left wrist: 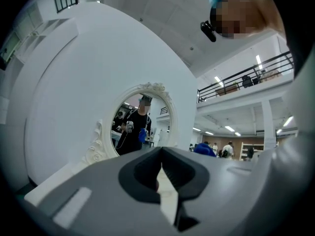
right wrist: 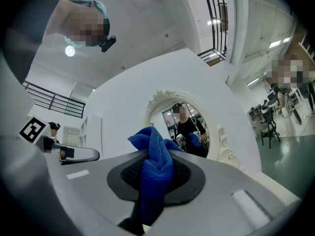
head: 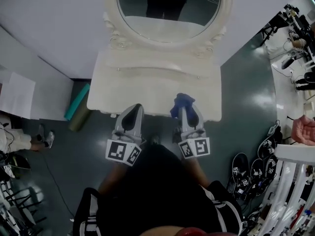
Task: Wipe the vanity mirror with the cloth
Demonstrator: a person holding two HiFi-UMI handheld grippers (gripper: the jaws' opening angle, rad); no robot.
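The oval vanity mirror [head: 167,9] in its ornate white frame stands at the back of a white vanity table [head: 147,82]. Both grippers hover over the table's near edge, pointing at the mirror. My right gripper [head: 187,113] is shut on a blue cloth [head: 183,102], which bunches up out of the jaws. In the right gripper view the cloth [right wrist: 152,146] fills my right gripper [right wrist: 156,176], with the mirror [right wrist: 184,127] beyond it. My left gripper [head: 132,113] holds nothing. In the left gripper view its jaws [left wrist: 161,168] meet at the tips, with the mirror [left wrist: 140,127] ahead to the left.
A teal roll [head: 78,102] leans at the table's left end. Several shoes [head: 246,168] and a white rack [head: 290,181] stand at the right, where another person's hand [head: 305,129] shows. A white wall lies behind the mirror.
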